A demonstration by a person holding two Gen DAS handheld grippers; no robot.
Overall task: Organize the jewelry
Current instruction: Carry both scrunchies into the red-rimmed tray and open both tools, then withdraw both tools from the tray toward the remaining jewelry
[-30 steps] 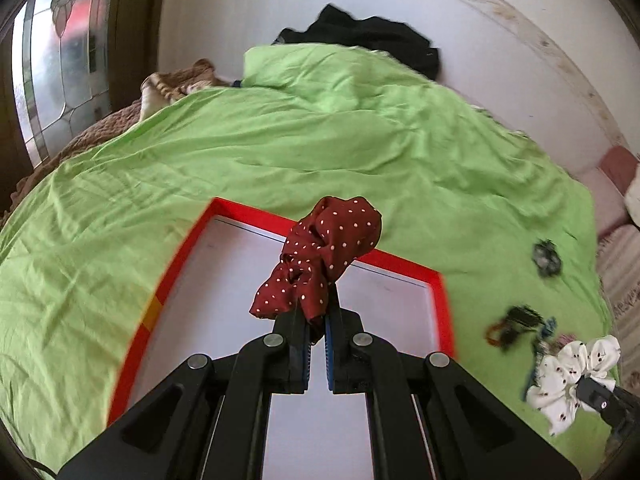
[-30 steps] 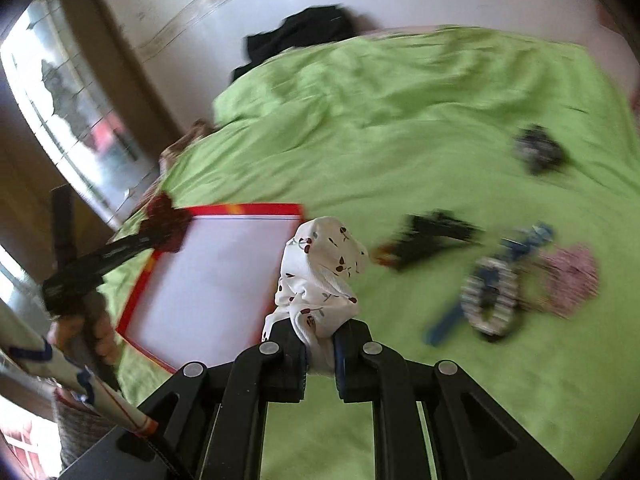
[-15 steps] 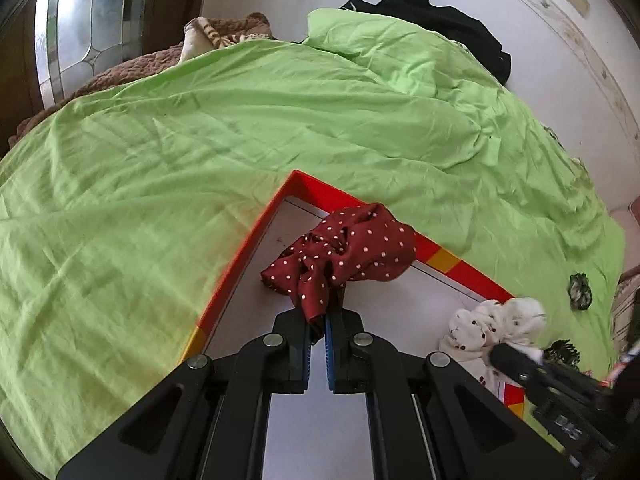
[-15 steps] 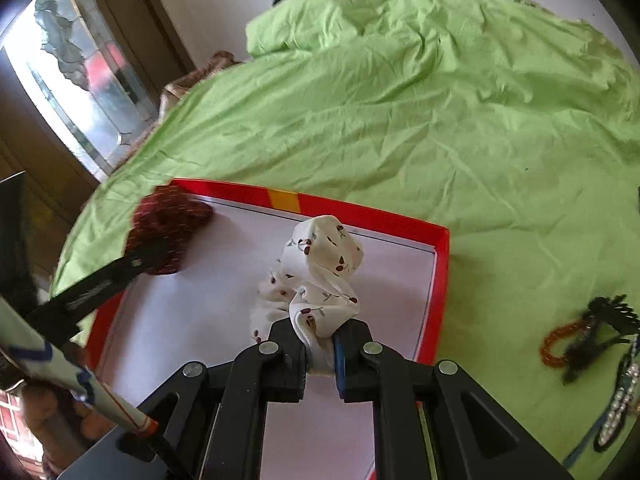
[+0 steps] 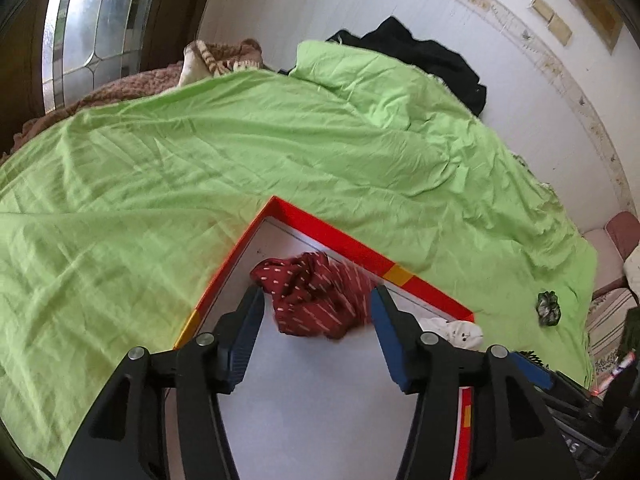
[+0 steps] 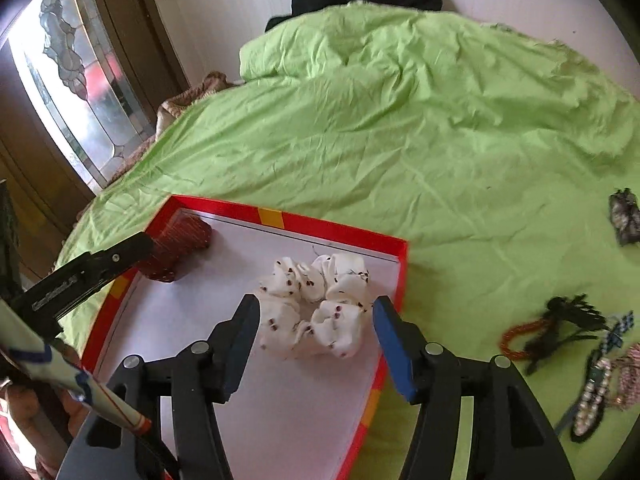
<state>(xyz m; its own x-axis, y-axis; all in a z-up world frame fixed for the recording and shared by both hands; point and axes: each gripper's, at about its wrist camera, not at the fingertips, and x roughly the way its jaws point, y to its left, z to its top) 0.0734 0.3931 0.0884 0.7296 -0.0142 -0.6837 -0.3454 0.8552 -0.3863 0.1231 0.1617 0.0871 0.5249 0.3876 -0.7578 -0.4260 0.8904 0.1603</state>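
Observation:
A red-rimmed tray [image 5: 340,236] [image 6: 344,232] with a white floor lies on the green bedspread. A dark red dotted scrunchie [image 5: 316,300] [image 6: 180,248] lies in the tray's far corner. My left gripper [image 5: 318,300] is opening around it, and the blue pads stand clear of the cloth. A white scrunchie with red specks [image 6: 316,308] [image 5: 456,332] lies on the tray floor near the right rim. My right gripper [image 6: 314,312] is opening too, with its pads apart from the white scrunchie on both sides.
On the bedspread right of the tray lie a black claw clip with an orange bead bracelet [image 6: 560,328], a pearl strand [image 6: 592,396] and a dark scrunchie [image 6: 624,216] [image 5: 548,308]. A black garment [image 5: 424,60] lies by the wall. A window [image 6: 76,92] stands at the left.
Both grippers carried their scrunchies over the tray, lowered them and let go. The red scrunchie now lies in the far corner, the white one near the right rim. Both jaws have spread.

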